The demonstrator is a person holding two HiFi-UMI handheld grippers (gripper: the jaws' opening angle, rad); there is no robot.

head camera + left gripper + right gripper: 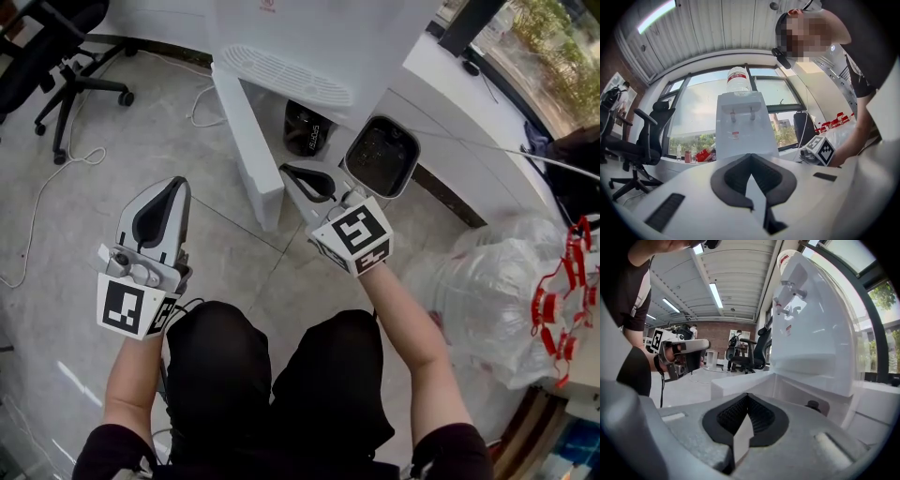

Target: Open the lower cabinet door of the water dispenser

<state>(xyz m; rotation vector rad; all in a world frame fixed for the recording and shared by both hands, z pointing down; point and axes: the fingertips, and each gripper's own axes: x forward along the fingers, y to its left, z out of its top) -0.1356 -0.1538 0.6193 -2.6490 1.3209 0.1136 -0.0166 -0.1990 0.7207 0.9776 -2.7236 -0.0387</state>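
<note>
Plainly, the door point(246, 141) stands open, swung out from the dispenser point(319, 37) at the head view's top. Its long top edge runs down toward the frame's centre. Only that view shows the cabinet's inside, which holds a dark can point(307, 127). The left gripper view alone shows the bottle point(739, 82) on top. The left tool point(167, 199) and the right tool point(298, 176) are both pinched closed on nothing.
</note>
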